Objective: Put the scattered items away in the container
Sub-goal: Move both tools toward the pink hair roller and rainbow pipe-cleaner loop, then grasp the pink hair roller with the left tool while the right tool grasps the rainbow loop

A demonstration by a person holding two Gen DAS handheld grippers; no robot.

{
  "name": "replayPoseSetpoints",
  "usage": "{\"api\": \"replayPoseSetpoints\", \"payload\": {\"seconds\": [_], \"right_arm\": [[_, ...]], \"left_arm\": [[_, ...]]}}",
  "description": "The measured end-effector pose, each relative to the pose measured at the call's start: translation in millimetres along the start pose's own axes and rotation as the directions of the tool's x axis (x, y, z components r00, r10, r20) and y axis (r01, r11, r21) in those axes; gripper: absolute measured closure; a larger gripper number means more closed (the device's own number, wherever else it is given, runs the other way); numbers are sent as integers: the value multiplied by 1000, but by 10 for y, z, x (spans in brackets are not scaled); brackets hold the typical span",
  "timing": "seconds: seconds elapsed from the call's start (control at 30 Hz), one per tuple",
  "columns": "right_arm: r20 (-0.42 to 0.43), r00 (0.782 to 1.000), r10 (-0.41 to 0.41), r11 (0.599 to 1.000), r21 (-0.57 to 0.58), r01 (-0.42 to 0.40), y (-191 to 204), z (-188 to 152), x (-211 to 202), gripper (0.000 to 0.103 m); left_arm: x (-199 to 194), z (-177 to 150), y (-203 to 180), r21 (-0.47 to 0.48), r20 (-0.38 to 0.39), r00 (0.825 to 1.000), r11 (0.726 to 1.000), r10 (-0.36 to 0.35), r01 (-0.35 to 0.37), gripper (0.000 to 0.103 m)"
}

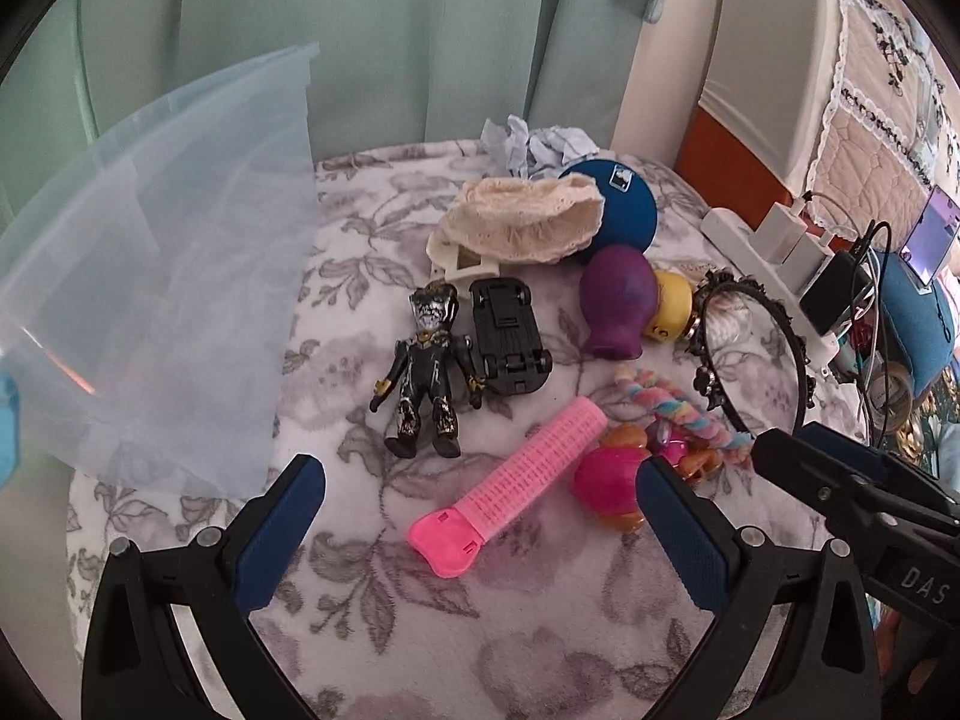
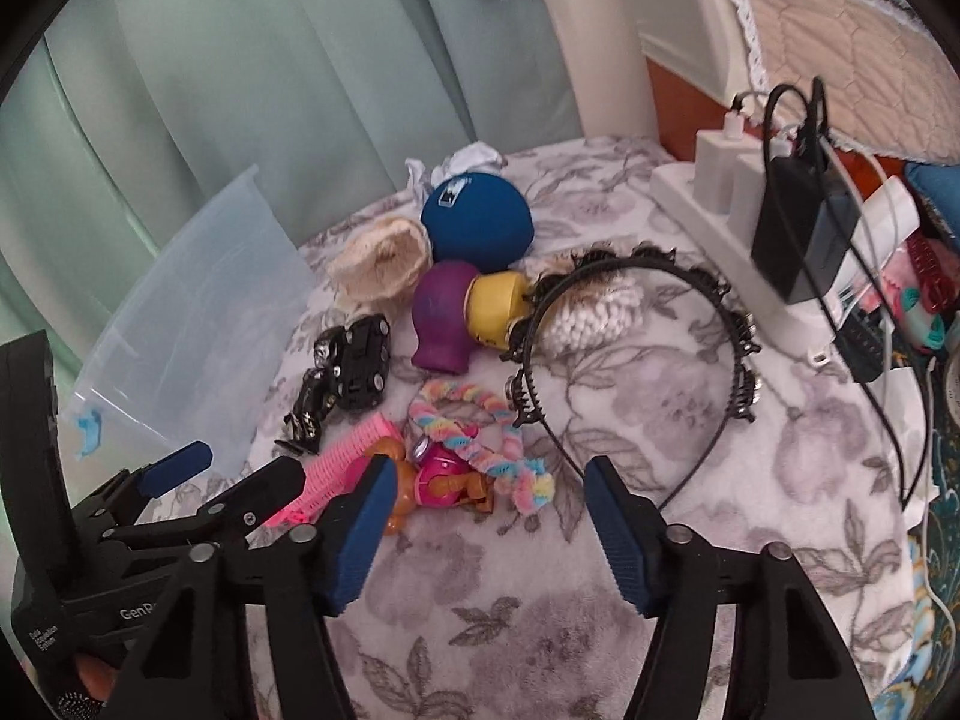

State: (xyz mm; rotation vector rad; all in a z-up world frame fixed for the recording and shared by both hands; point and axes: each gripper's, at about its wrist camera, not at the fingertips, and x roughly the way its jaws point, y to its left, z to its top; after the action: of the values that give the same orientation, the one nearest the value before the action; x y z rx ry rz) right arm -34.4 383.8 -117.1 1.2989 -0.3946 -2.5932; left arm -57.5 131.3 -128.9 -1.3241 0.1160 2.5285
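Nothing I can see is tidied yet: the clear container (image 1: 150, 276) sits at the left of the floral-covered surface (image 1: 480, 630), with the figure (image 1: 423, 372), toy car (image 1: 509, 336), pink comb (image 1: 510, 483) and headband (image 2: 636, 372) lying loose. My left hand-held gripper (image 1: 480, 492) gapes wide and empty; my right hand-held gripper (image 2: 486, 492) stands partly open, empty too.

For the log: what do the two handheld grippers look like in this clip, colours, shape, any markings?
Both match. The left gripper and right gripper have black plastic frames with triangular cut-outs, silver pivot pins, and jaws faced with dark blue textured pads. White lettering marks both bodies, partly cut off, including "GenR" and "DAS". No cables or sleeves visible.
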Motion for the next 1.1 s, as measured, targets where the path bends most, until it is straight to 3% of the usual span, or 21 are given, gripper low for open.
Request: {"api": "replayPoseSetpoints", "payload": {"seconds": [0.07,0.27,0.33,0.63,1.1], "right_arm": [[-25,1000,-2,1000,7,2,-17,-7,83,57],[-67,998,-1,999,43,4,-100,-33,268,59],[-69,998,9,999,54,-5,-113,-30,311,64],[-82,995,52,997,70,-46,-105,10,444,68],[-89,991,104,989,116,-93,-160,21,505,71]], "left_arm": [[55,-9,29,-10,-14,1000,1000,-10,10,0],[176,-17,93,-11,-43,999,1000,-25,25,5],[215,-20,112,-16,-54,998,999,-33,32,8],[401,-52,87,-4,-114,989,996,-94,94,40],[475,-22,14,24,-117,987,993,-113,116,48]]}}
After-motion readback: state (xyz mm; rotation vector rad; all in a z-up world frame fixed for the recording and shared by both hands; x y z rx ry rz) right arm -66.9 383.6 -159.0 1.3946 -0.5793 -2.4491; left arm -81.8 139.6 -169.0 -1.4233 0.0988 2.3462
